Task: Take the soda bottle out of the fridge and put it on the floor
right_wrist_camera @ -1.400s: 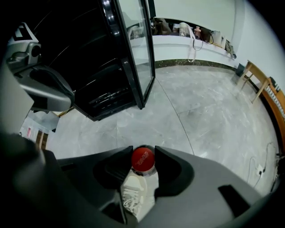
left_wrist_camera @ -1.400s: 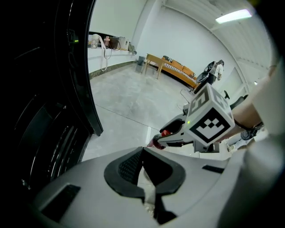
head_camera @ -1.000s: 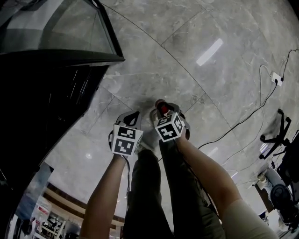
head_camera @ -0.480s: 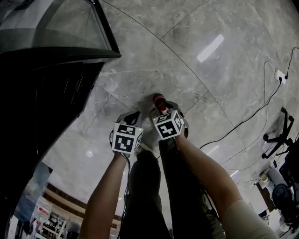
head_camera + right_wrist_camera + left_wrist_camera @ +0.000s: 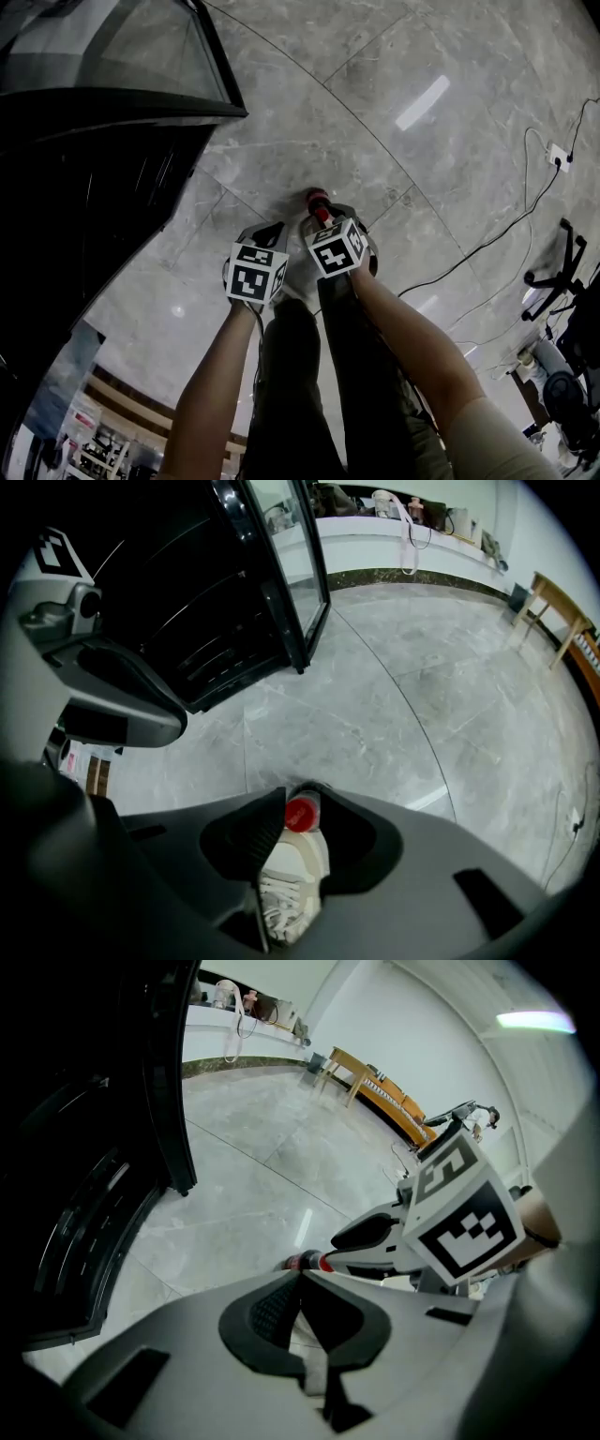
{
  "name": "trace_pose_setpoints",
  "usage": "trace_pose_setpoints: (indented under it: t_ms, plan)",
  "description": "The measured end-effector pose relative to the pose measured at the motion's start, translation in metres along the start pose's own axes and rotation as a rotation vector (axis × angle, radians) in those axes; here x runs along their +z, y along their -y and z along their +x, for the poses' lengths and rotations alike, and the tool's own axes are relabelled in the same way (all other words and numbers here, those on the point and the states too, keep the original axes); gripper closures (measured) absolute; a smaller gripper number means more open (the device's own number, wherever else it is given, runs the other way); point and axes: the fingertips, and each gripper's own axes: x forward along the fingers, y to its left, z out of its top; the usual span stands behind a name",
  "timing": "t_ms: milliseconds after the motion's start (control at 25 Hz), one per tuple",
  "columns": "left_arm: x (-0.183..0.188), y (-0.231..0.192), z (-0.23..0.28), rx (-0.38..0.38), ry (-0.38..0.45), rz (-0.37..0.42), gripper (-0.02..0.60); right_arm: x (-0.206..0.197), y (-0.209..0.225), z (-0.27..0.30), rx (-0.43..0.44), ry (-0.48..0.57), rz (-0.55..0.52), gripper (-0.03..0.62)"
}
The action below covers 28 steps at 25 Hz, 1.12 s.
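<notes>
2 grippers point down over the floor (image 5: 375, 122). The right gripper's (image 5: 304, 801) jaws have just been closing and clamp the soda bottle (image 5: 300, 815) at its red cap. The left gripper's (image 5: 300, 1279) jaws are together.

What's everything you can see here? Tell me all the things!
soda bottle: one, red cap, between the right tongs' jaws
fridge: one, black, left, door open
floor: grey stone, everywhere below
cable: one, black, on floor, right
chair base: one, black, right edge
wooden table: one, yellowish, far wall
shoe: one, white, below the bottle
left tongs: one, grey, jaws together, empty
right tongs: one, grey, jaws just closing on the bottle, gripping it
</notes>
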Motion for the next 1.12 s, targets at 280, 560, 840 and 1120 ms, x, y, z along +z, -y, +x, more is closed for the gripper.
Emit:
trace_pose_setpoints:
  t_ms: [280,560,840,1120]
  plan:
    - [0.018,0.006,-0.042,0.025,0.034,-0.008,0.575,0.032,0.005,-0.058,-0.033,0.065,-0.037,0.566]
    - [0.038,0.009,-0.104,0.069,0.087,-0.005,0.575,0.075,-0.023,-0.132,-0.004,0.154,-0.139,0.576]
    - [0.061,0.026,-0.181,0.085,0.195,-0.059,0.575,0.107,-0.054,-0.219,0.045,0.241,-0.132,0.583]
    - [0.087,0.045,-0.269,0.116,0.300,-0.059,0.575,0.134,-0.083,-0.310,0.042,0.318,-0.182,0.589]
